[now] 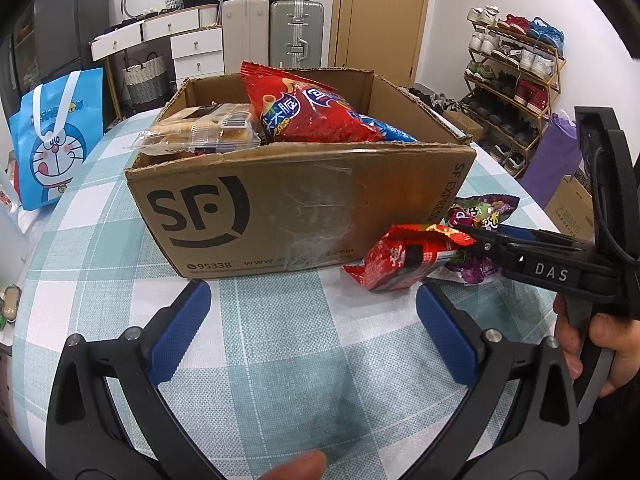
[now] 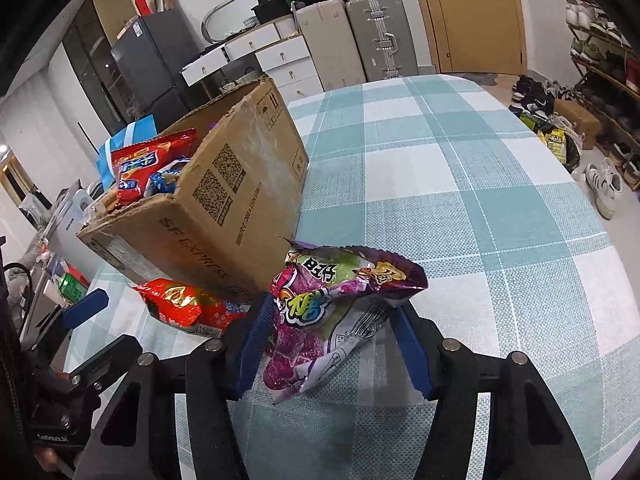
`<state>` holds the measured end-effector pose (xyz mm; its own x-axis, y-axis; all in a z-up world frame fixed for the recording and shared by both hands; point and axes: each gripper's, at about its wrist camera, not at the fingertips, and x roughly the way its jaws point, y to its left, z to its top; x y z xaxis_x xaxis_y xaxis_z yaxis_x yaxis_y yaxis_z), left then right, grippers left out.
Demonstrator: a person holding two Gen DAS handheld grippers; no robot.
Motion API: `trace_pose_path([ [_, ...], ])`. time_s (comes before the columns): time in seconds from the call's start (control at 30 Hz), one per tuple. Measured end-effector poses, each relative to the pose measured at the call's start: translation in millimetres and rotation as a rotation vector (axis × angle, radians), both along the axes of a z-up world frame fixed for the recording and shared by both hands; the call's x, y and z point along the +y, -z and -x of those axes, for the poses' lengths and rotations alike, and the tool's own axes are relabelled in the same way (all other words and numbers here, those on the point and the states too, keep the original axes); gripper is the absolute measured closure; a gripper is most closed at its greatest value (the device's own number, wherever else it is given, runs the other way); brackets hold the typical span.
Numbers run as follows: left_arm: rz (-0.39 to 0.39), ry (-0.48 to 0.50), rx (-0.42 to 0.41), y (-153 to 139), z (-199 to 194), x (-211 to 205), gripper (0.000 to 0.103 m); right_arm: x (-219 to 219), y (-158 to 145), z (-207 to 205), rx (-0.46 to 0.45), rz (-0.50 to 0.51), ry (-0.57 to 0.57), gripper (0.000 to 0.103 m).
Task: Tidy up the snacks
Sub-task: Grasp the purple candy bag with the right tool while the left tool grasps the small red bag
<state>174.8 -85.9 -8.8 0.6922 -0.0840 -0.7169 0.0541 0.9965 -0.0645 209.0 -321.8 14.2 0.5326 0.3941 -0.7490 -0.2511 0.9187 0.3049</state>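
Right wrist view | crinkly purple foil candy packet (image 2: 340, 312) between parted jaws | light, slippery; pinch mid-body | left jaws apart

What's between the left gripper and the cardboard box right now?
Only bare checked tablecloth lies between the left gripper and cardboard box, per the left wrist view.

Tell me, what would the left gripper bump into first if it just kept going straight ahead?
Probably the cardboard box. The open left gripper points at its front wall across bare tablecloth.
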Motion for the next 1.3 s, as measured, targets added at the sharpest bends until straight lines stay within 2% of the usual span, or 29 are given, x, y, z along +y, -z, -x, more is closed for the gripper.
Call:
trace_pose_path([
  [0.33,-0.020,0.032,-0.003,0.6,2.1,-12.2,0.001,-18.0,-19.5,5.5,-0.076,-0.052,0.048,0.051],
  [0.57,-0.051,0.073,-0.011,2.3,-0.4,-32.3,0.001,-29.2,-26.8,7.9,-0.097,-0.063,0.077,0.051],
  [0.8,-0.064,0.114,0.003,8.5,-4.8,-54.2,0.016,-32.7,-26.1,7.9,-0.093,-0.064,0.086,0.051],
  [1.17,-0.067,0.132,0.016,11.5,-24.9,-78.7,0.024,-35.6,-25.7,8.0,-0.089,-0.070,0.093,0.051],
  [1.3,-0.069,0.128,0.015,11.5,-32.3,-83.4,0.038,-35.8,-25.8,8.2,-0.089,-0.072,0.094,0.051],
])
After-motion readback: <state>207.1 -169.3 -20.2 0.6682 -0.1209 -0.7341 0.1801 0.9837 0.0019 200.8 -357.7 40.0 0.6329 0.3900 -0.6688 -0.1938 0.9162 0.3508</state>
